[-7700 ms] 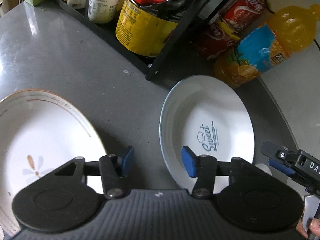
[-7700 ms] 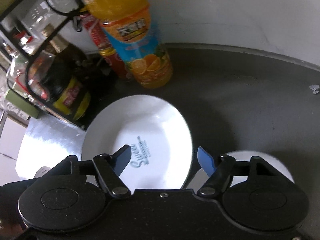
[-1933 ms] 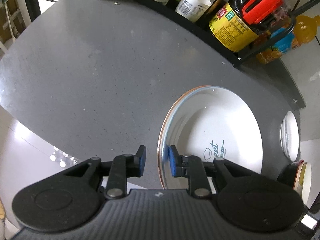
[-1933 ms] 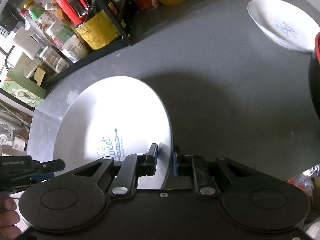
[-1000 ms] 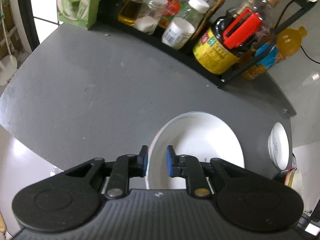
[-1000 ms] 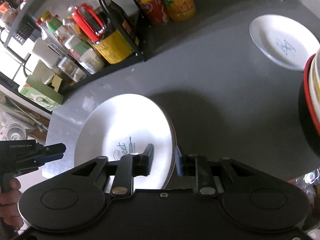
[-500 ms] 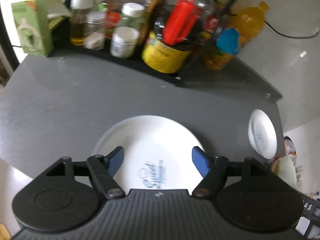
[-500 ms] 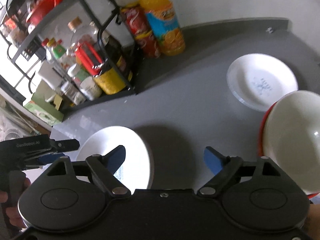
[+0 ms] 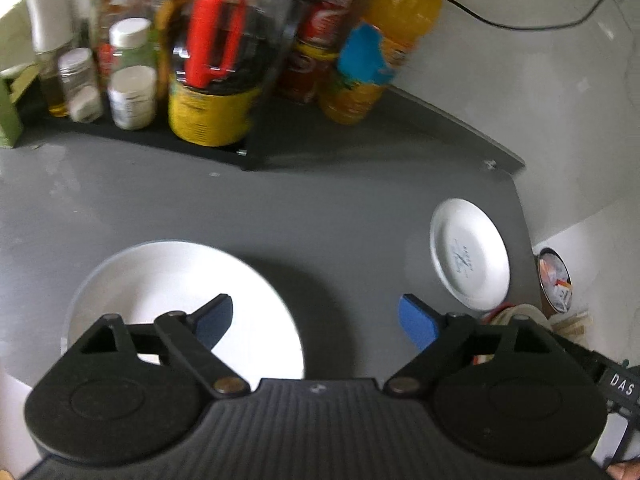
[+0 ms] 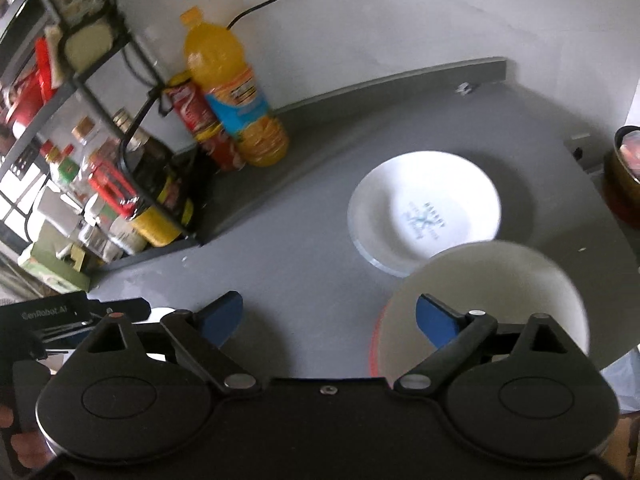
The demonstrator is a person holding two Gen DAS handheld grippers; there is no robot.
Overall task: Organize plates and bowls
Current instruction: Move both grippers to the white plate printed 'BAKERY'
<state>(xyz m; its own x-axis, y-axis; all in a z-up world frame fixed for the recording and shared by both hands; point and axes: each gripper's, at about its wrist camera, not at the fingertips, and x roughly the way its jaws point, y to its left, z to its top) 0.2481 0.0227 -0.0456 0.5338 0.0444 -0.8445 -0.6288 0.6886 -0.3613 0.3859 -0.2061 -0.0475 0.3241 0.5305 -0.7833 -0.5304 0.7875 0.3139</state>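
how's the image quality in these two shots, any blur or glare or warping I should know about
Left wrist view: the bottles on the rack and the orange drink bottle are smeared by motion blur, and the large plate is washed out. Right wrist view: the white bowl has a blurred rim, the small plate glares at its top, and fisheye bends the counter edge.

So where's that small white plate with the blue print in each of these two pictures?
Left wrist view: the small white plate lies right of centre, near the counter's right edge.
Right wrist view: the same plate lies right of centre, beyond the white bowl.
Shared landmark: the orange juice bottle.
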